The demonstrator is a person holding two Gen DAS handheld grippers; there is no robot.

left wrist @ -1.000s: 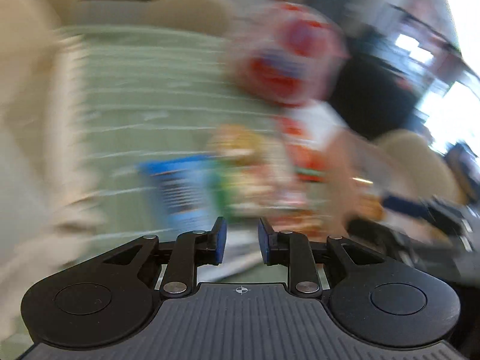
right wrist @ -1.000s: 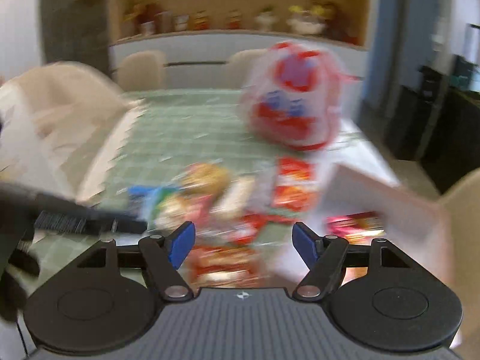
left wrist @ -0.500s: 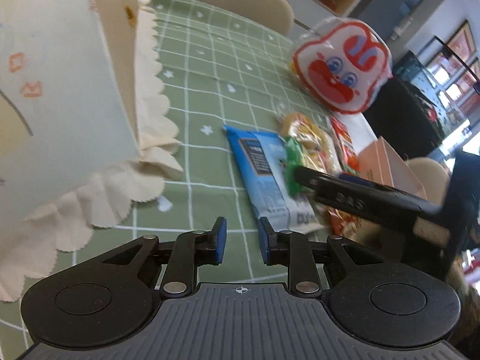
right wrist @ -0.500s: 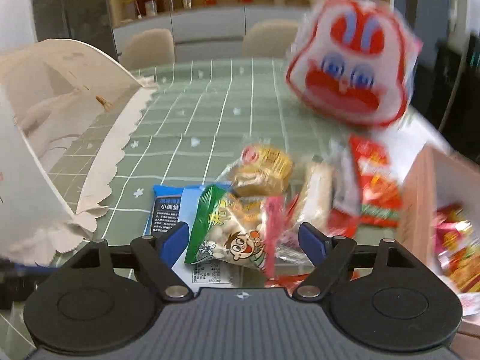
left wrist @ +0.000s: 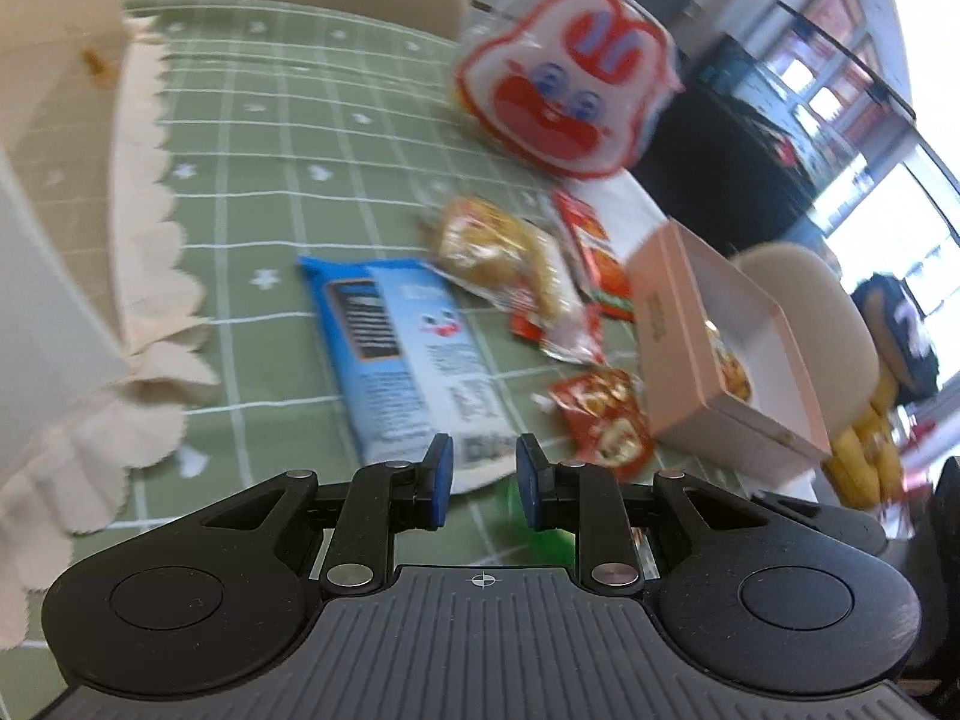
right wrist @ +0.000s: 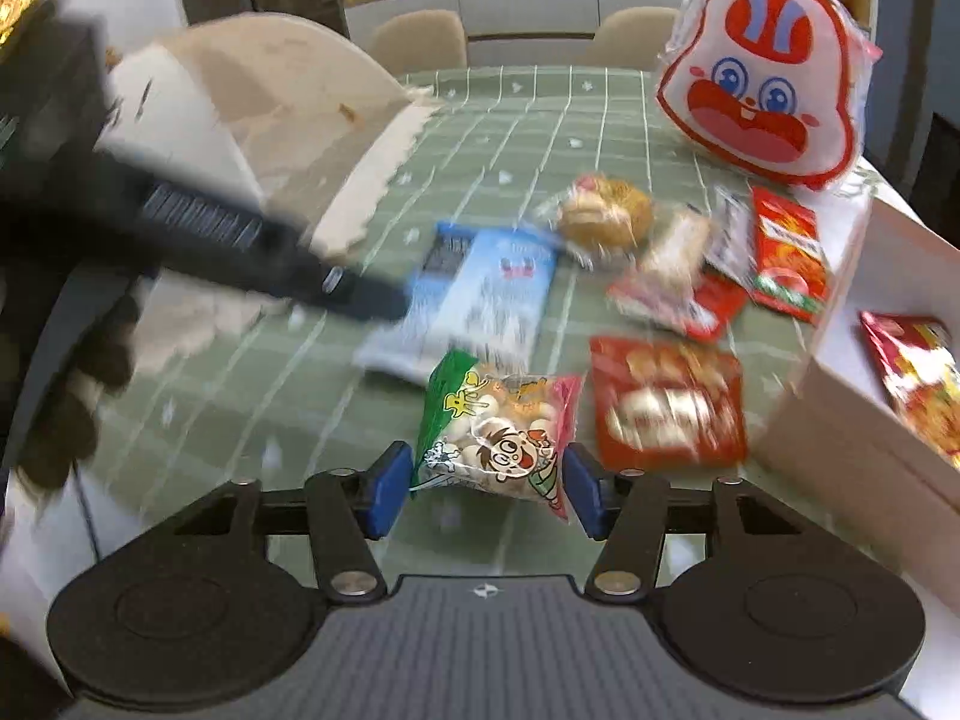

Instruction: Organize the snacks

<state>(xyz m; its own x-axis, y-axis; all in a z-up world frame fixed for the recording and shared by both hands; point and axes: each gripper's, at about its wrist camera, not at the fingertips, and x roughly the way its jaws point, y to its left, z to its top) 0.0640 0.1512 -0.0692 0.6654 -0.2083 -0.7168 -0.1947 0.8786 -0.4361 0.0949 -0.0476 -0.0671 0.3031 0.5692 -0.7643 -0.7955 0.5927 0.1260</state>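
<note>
Several snack packets lie on the green checked tablecloth. My right gripper is shut on a green and pink cartoon snack bag and holds it between its blue pads above the table. My left gripper is nearly closed and empty, low over the near end of a blue and white packet. A red packet lies beside a pink box with a snack inside; the box also shows in the left wrist view.
A large rabbit-face bag stands at the far right. A cream fabric bag with scalloped edge stands on the left. A bun packet and red packets lie mid-table. Chairs stand behind the table.
My right gripper closed on the green cartoon bag and lifted it off the blue packet. My left gripper swung right and nearer to the blue packet. Both views are motion-blurred.
</note>
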